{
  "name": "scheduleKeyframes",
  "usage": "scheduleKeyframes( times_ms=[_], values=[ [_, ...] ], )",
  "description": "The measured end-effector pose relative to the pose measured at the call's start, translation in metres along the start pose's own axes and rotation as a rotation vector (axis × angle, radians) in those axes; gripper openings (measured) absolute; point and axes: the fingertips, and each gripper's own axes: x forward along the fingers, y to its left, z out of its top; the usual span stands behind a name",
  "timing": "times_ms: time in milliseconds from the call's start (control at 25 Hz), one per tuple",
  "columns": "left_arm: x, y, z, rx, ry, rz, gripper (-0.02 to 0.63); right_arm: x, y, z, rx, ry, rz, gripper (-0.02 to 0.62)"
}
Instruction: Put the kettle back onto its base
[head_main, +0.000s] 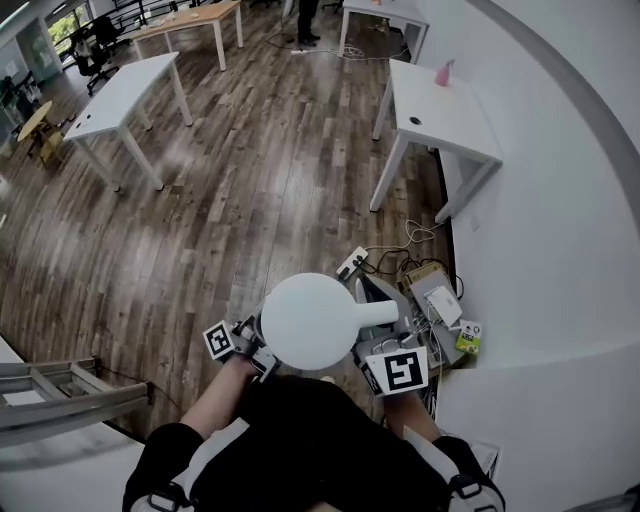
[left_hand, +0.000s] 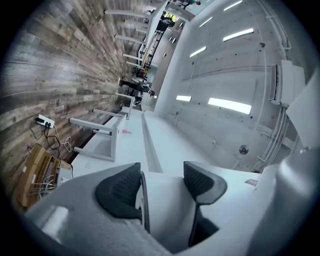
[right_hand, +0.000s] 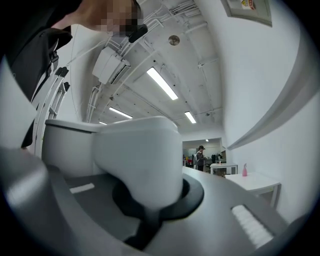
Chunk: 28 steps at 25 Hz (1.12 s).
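White all over the kettle (head_main: 310, 320). Black-and-white square patterns on the marker cubes (head_main: 398, 372). Dark grey with a fine grid texture on the pads (left_hand: 120, 190) of the pale grey left gripper (left_hand: 162, 190). Brown and grey wood-grain planks across the floor (head_main: 230, 180). White on the table (head_main: 470, 125), pink on the bottle (head_main: 443, 72). Black on the person's top (head_main: 300, 440).

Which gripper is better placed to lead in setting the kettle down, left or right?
Right, probably. The right gripper has its jaws shut on the handle of the kettle, the part made for carrying. The left gripper only pinches its edge.
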Motion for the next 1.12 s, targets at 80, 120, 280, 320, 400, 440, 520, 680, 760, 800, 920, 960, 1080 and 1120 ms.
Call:
scheduleKeyframes(
  times_ms=[80, 120, 280, 320, 400, 440, 520, 680, 760, 800, 920, 960, 1080, 1120],
  values=[
    [-0.01, -0.009, 0.018, 0.013, -0.032, -0.013, 0.275, 0.017, 0.017, 0.002, -0.002, -0.004, 0.038, 0.005],
    [-0.015, -0.014, 0.027, 0.02, -0.046, -0.02, 0.275, 0.026, 0.026, 0.004, -0.001, -0.006, 0.057, 0.005],
    [-0.035, -0.036, 0.067, 0.05, -0.095, -0.042, 0.275, 0.063, 0.06, 0.01, -0.001, 0.009, 0.096, 0.005],
    [-0.042, -0.04, 0.076, 0.058, -0.108, -0.044, 0.275, 0.071, 0.068, 0.009, 0.0, 0.01, 0.107, 0.005],
    [-0.056, -0.049, 0.094, 0.075, -0.138, -0.047, 0.275, 0.087, 0.087, 0.008, 0.007, 0.006, 0.14, 0.005],
    [-0.064, -0.054, 0.104, 0.085, -0.155, -0.049, 0.275, 0.095, 0.097, 0.008, 0.011, 0.005, 0.16, 0.005],
    [-0.08, -0.061, 0.122, 0.102, -0.192, -0.053, 0.275, 0.111, 0.118, 0.006, 0.019, -0.002, 0.205, 0.005],
    [-0.111, -0.071, 0.155, 0.123, -0.27, -0.069, 0.275, 0.143, 0.163, 0.001, 0.027, -0.013, 0.313, 0.005],
    [-0.126, -0.077, 0.173, 0.135, -0.304, -0.079, 0.275, 0.158, 0.186, 0.0, 0.034, -0.02, 0.361, 0.005],
    [-0.133, -0.08, 0.182, 0.143, -0.318, -0.083, 0.275, 0.165, 0.197, 0.0, 0.034, -0.023, 0.379, 0.005],
    [-0.154, -0.09, 0.207, 0.169, -0.357, -0.095, 0.275, 0.186, 0.225, -0.005, 0.034, -0.023, 0.419, 0.005],
    [-0.16, -0.094, 0.214, 0.178, -0.372, -0.098, 0.275, 0.193, 0.231, -0.006, 0.031, -0.019, 0.426, 0.005],
    [-0.184, -0.105, 0.232, 0.205, -0.425, -0.103, 0.275, 0.211, 0.255, -0.009, 0.023, -0.022, 0.469, 0.005],
    [-0.193, -0.108, 0.237, 0.216, -0.444, -0.102, 0.275, 0.216, 0.266, -0.009, 0.026, -0.03, 0.494, 0.005]
  ],
)
